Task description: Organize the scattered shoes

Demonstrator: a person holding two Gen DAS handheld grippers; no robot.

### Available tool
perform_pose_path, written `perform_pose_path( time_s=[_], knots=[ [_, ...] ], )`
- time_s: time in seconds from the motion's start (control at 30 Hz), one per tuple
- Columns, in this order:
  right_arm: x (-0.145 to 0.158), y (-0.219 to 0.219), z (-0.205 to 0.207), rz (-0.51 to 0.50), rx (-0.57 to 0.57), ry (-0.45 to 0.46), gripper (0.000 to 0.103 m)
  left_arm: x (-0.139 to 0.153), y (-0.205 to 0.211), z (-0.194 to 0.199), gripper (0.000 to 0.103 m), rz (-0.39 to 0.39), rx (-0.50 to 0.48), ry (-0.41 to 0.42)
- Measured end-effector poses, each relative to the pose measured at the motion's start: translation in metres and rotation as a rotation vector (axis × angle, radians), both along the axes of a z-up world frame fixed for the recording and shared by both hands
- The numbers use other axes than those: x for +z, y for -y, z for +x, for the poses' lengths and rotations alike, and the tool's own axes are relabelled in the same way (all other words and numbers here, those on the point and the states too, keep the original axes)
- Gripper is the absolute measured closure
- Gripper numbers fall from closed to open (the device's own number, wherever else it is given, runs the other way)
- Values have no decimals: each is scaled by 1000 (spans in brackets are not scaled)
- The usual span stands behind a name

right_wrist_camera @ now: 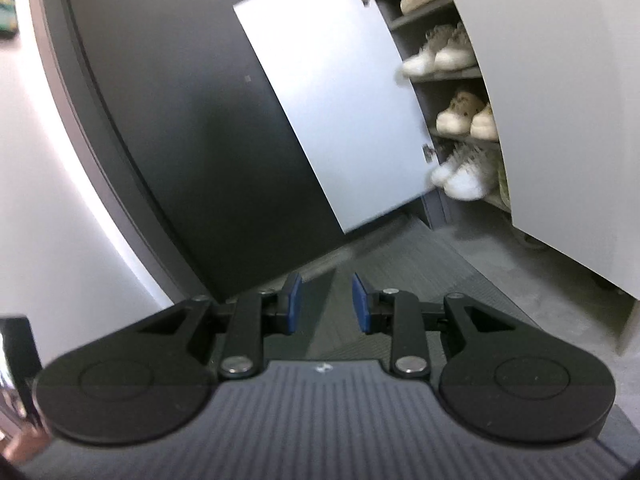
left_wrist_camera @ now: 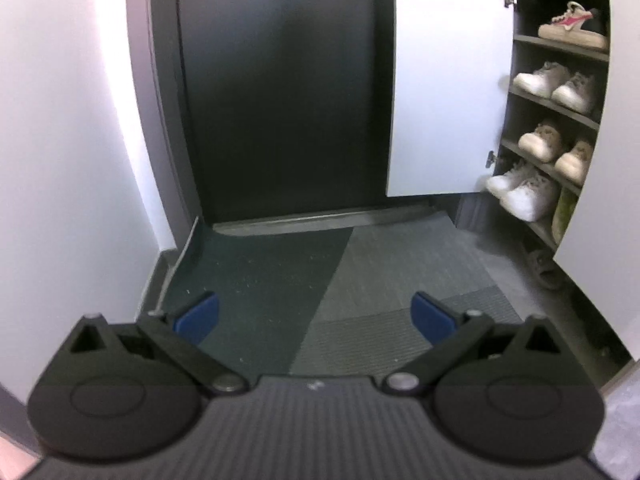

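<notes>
An open shoe cabinet (left_wrist_camera: 560, 112) stands at the right, with pairs on its shelves. A pink-and-white sneaker (left_wrist_camera: 572, 26) is on top, white sneakers (left_wrist_camera: 554, 84) below it, then a beige pair (left_wrist_camera: 556, 148), then a white pair (left_wrist_camera: 524, 192). A dark sandal (left_wrist_camera: 544, 268) lies on the floor under the cabinet. My left gripper (left_wrist_camera: 316, 316) hangs wide open over the floor, holding nothing. My right gripper (right_wrist_camera: 327, 308) is open by a narrow gap with nothing between its blue pads. The right wrist view shows the same shelves, including the white pair (right_wrist_camera: 464, 176) and the beige pair (right_wrist_camera: 460, 114).
The cabinet's white door (left_wrist_camera: 448, 80) swings out to the left of the shelves. A dark entrance door (left_wrist_camera: 280, 100) fills the back, with white wall (left_wrist_camera: 60, 140) at the left. Grey ribbed floor mats (left_wrist_camera: 380, 280) cover the floor ahead.
</notes>
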State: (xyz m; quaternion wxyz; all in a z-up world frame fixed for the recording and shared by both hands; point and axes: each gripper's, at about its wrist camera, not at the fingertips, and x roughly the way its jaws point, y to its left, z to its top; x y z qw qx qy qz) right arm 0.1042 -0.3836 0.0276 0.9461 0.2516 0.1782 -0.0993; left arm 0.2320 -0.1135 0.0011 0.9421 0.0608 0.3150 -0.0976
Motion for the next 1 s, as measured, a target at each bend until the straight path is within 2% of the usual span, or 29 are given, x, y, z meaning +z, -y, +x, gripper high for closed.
perform_pose_path(
  time_s=[0.1, 0.13, 0.23, 0.3, 0.4, 0.47, 0.53, 0.63, 0.7, 0.77, 0.9, 0.97, 1.0],
  knots=[
    [-14, -20, -16, -35, 42, 25, 71, -12, 3, -23, 0, -15, 32, -20],
    [-20, -29, -22, -41, 72, 11, 71, -9, 2, -43, 0, -21, 65, -70],
    [-27, -45, -26, -10, 160, -55, 71, -7, 9, -62, 0, 42, 90, -101],
    [-26, -61, -35, -39, 224, -102, 71, -3, 4, -92, 0, 82, 88, -144],
    [-20, -70, -50, -47, 278, -108, 71, 9, -8, -136, 0, 37, 123, -153],
    [-6, -82, -74, -82, 314, -88, 71, 21, -14, -166, 0, -5, 108, -130],
    [4, -91, -96, -130, 309, -79, 71, 28, -17, -185, 0, 4, 103, -96],
    [14, -97, -124, -103, 303, -92, 71, 36, -25, -216, 0, 25, 93, -49],
    [17, -100, -140, -78, 311, -80, 70, 41, -34, -239, 0, 2, 76, -22],
    [23, -108, -161, -106, 294, -77, 64, 45, -38, -253, 0, 7, 71, 11],
    [26, -118, -185, -130, 267, -50, 62, 49, -41, -265, 0, 42, 80, 53],
    [28, -124, -194, -144, 264, -40, 56, 51, -51, -272, 0, 40, 92, 59],
    [29, -127, -197, -149, 270, -39, 40, 53, -55, -273, 0, 33, 93, 54]
  ],
)
